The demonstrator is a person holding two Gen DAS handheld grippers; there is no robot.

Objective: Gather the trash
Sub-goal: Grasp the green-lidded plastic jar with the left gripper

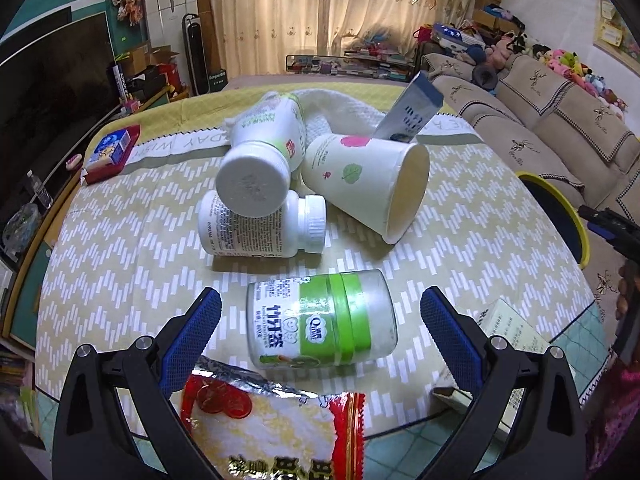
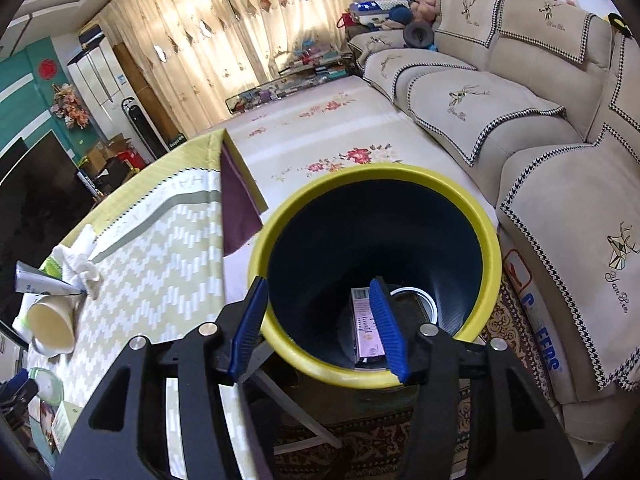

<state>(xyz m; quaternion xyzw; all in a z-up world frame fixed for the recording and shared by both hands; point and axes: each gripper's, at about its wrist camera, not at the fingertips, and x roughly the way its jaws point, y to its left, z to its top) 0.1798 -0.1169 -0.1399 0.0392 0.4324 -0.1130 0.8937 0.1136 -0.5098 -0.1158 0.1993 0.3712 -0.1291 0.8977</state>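
Note:
My left gripper (image 1: 320, 312) hangs open over the table, its blue fingers apart on either side of a green-labelled jar (image 1: 332, 320) that lies on its side, untouched. Beyond the jar lie two white pill bottles (image 1: 256, 224), one resting on the other, a tipped paper cup (image 1: 368, 176) and a grey-blue tube (image 1: 412, 116). A red snack wrapper (image 1: 272, 420) lies under the gripper. My right gripper (image 2: 320, 292) is open above the yellow-rimmed dark bin (image 2: 492, 248), with nothing between its pads. A pink box (image 2: 366, 332) and a white-rimmed lid (image 2: 428, 300) lie at the bin's bottom.
A white cloth (image 1: 336, 108) lies behind the bottles. A red tray with a blue card box (image 1: 112, 152) sits at the table's far left, and a pale carton (image 1: 508, 332) at its right edge. The bin stands on the floor between table and sofa (image 2: 520, 120).

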